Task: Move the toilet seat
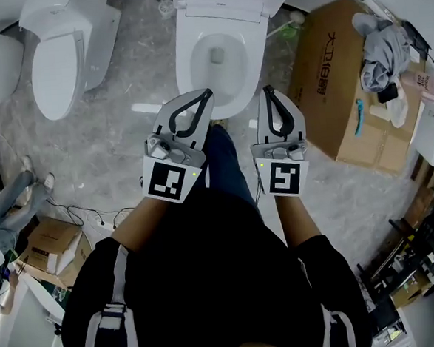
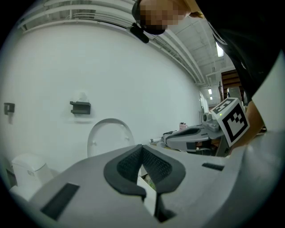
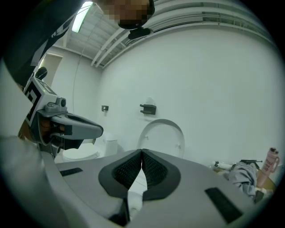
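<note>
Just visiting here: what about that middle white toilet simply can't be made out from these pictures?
- Head view: the white ceramic toilet has its raised lid cut off by the top edge.
- Head view: the small grey thing in its bowl is too small to identify.
- Gripper views: the shut left gripper and right gripper block the bowl; only the lid shows.

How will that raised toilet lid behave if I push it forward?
The raised lid looks like stiff plastic, so it should swing as one piece. Standing upright by the wall, it may drop fast once tipped.
</note>
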